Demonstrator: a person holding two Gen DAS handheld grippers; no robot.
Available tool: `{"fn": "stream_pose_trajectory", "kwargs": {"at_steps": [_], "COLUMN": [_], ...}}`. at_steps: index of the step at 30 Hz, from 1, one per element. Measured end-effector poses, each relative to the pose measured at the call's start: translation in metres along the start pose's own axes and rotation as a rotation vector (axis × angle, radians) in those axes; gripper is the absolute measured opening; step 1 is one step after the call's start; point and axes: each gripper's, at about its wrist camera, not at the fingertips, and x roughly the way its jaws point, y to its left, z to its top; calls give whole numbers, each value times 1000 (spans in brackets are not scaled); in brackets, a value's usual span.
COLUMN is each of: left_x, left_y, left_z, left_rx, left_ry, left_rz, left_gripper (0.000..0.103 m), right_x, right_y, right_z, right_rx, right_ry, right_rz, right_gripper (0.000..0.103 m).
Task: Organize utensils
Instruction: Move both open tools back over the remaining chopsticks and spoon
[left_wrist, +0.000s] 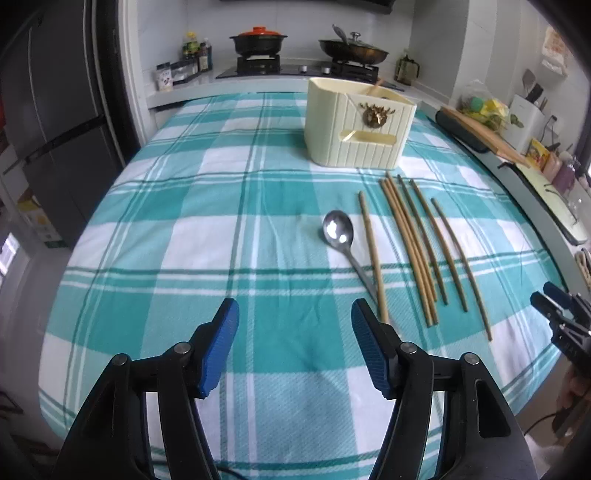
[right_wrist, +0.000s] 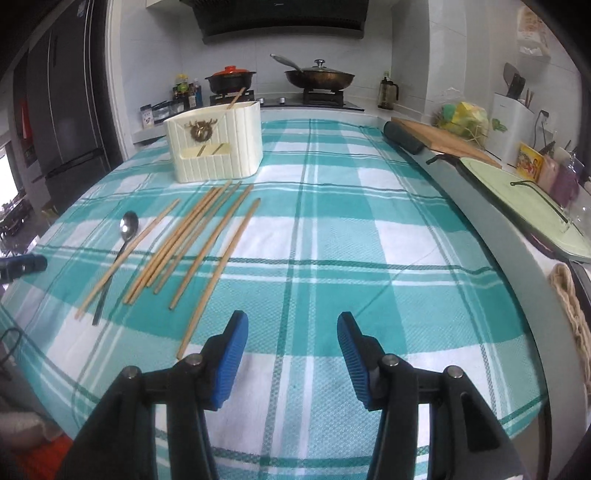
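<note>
A cream utensil holder (left_wrist: 356, 123) stands at the far side of the teal plaid tablecloth (left_wrist: 184, 229); one chopstick leans inside it. It also shows in the right wrist view (right_wrist: 216, 142). Several wooden chopsticks (left_wrist: 417, 243) lie in a row in front of it, with a metal spoon (left_wrist: 340, 236) to their left, its handle under one chopstick. They show in the right wrist view too: chopsticks (right_wrist: 192, 240), spoon (right_wrist: 125, 232). My left gripper (left_wrist: 295, 314) is open and empty, just short of the spoon. My right gripper (right_wrist: 293, 325) is open and empty, right of the chopsticks.
A stove with a red-lidded pot (left_wrist: 258, 38) and a wok (left_wrist: 352, 50) stands behind the table. A cutting board (right_wrist: 439, 138) and a pale green tray (right_wrist: 524, 206) lie on the counter along the right edge. A fridge (left_wrist: 55, 122) stands at the left.
</note>
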Motion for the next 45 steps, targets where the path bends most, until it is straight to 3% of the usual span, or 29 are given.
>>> {"fn": "stream_pose_trajectory", "kwargs": {"at_steps": [3,9,13,21,30,37,41,45], "left_x": [17,62,72,72,64,70,80,97], "left_y": [-7,-12,-19,-36,-55,-33,-29,-36], "left_z": [12,10,5,-17,-24,-5,15,25], "left_rx": [-11,-89,-45,61,82,-38,-80,-55], "left_ry": [29,129,135,178,167,156,121,136], "left_rz": [-60,-58,23,34,-3,-22,4,73], "left_gripper": [71,70,70,71,77,77,77,77], "right_x": [0,4,4,4,6,15,32,48], "right_y": [0,10,12,9,17,22,27,40], "right_z": [9,13,6,2,5,9,20,34], "right_rx": [21,35,37,47,33,6,6,-17], "right_ry": [-21,-25,-11,2,-1,20,47,48], "right_rz": [-3,40,56,58,85,88,116,118], "right_gripper": [51,51,51,51,51,51,51,48]}}
